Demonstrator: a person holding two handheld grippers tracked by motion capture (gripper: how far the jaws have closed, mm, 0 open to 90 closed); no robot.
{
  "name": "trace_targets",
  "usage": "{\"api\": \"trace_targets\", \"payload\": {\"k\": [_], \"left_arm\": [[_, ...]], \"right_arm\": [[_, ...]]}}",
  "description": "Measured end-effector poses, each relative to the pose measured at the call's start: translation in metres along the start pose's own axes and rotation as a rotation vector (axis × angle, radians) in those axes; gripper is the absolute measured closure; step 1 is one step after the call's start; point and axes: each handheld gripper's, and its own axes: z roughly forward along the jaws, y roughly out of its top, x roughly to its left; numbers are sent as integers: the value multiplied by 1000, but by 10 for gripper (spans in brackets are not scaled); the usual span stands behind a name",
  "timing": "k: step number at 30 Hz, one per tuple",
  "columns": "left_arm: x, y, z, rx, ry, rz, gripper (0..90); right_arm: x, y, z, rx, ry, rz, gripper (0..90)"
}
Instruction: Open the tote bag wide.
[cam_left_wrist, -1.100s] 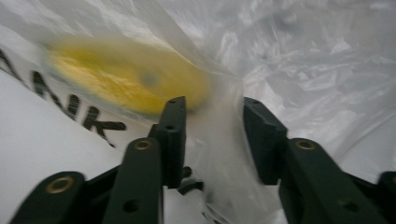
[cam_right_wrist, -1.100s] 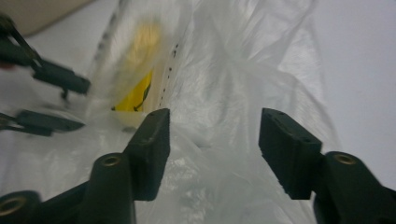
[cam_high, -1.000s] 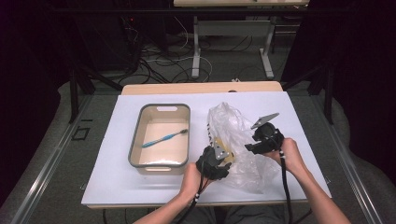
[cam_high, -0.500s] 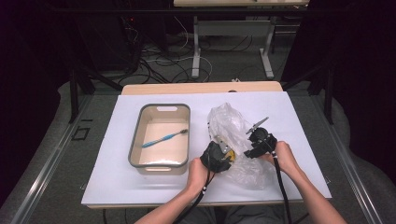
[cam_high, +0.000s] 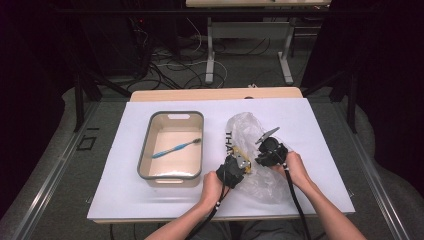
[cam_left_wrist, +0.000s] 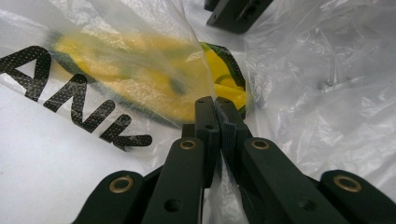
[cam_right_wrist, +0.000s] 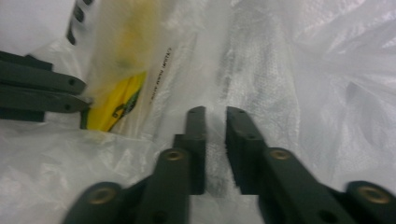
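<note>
A clear plastic bag (cam_high: 250, 135) with black lettering lies on the white table cover, right of centre. Inside it is a yellow item with a dark green edge (cam_left_wrist: 140, 74), and the same yellow item (cam_right_wrist: 116, 105) shows through the film. My left gripper (cam_left_wrist: 215, 103) has just been closing. Its jaws now meet on the bag's film beside the yellow item, and this left gripper (cam_high: 244, 159) sits at the bag's near left side. My right gripper (cam_right_wrist: 215, 114) has also been closing and stands nearly together with crumpled film between its jaws. That right gripper (cam_high: 260, 157) is close beside the left one.
A grey-rimmed tub (cam_high: 145, 150) holding a blue toothbrush (cam_high: 175, 148) stands left of the bag. The white cover (cam_high: 320, 125) has bare room at the far right and along the front edge. In the right gripper view, the left gripper's black jaws (cam_right_wrist: 46, 91) lie at the left.
The right gripper moved left and down onto the bag, toward the left gripper. The left gripper sank slightly. The bag looks pressed flatter than before.
</note>
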Motion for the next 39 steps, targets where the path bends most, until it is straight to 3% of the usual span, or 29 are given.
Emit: {"api": "trace_targets", "payload": {"k": [1,2,3,4,5,7,9,11,13,14,15,17,20,22,25,27,28,29,31,32,33,34,36,37,39], "left_arm": [[1,0,-1,0,-1,-3,897],[2,-1,-1,1,1,-6,897],[2,-2,-3,4,5,-6,897],[3,-3,-4,4,4,-10,897],[4,-4,-5,6,1,-15,897],[5,-5,-6,6,3,-20,897],[5,-5,-6,7,1,-23,897],[4,-4,-6,10,-5,-24,897],[3,-4,-8,15,-2,-24,896],[3,-4,-10,18,-7,-25,896],[3,-4,-12,22,-8,-28,896],[2,-4,-17,20,1,-20,894],[1,-1,-23,5,20,-4,832],[2,4,-25,-4,47,3,710],[4,9,-19,-4,84,-10,512],[6,8,-11,-12,70,-18,459],[6,7,-5,-8,79,-14,486],[6,4,-1,13,62,-7,526],[6,0,2,-6,47,-3,676],[5,0,2,-6,36,9,730],[3,1,2,3,50,24,800],[1,0,2,1,63,34,858],[2,0,1,10,58,35,895],[2,0,1,8,65,36,899],[4,-1,-1,14,67,24,900]], "right_arm": [[-1,1,-5,76,-5,-20,866],[1,-2,5,-65,-5,23,899],[1,-2,3,-29,-11,24,900],[-1,-3,4,-45,-22,10,900],[-1,-2,3,-53,-12,28,900],[-1,-2,0,-82,-5,39,809],[-1,0,-4,-102,16,47,653],[1,3,-8,-139,36,44,574],[4,6,-7,-150,54,34,481],[6,7,-7,-104,65,43,443],[7,6,-2,-111,64,40,418],[7,5,5,-69,72,27,425],[8,5,10,-31,58,35,544],[9,4,11,-76,61,44,655],[9,4,11,-84,66,27,776],[11,4,12,-84,64,41,816],[12,5,10,-64,62,50,832],[11,5,10,-68,57,30,848],[11,4,11,-85,38,36,864],[10,5,7,-40,31,28,867],[8,3,12,-144,28,27,867],[7,3,6,-89,19,47,868],[1,2,2,-108,-16,44,869],[-1,1,0,-122,-18,69,870],[-6,-1,-6,-108,-44,85,870]]}}
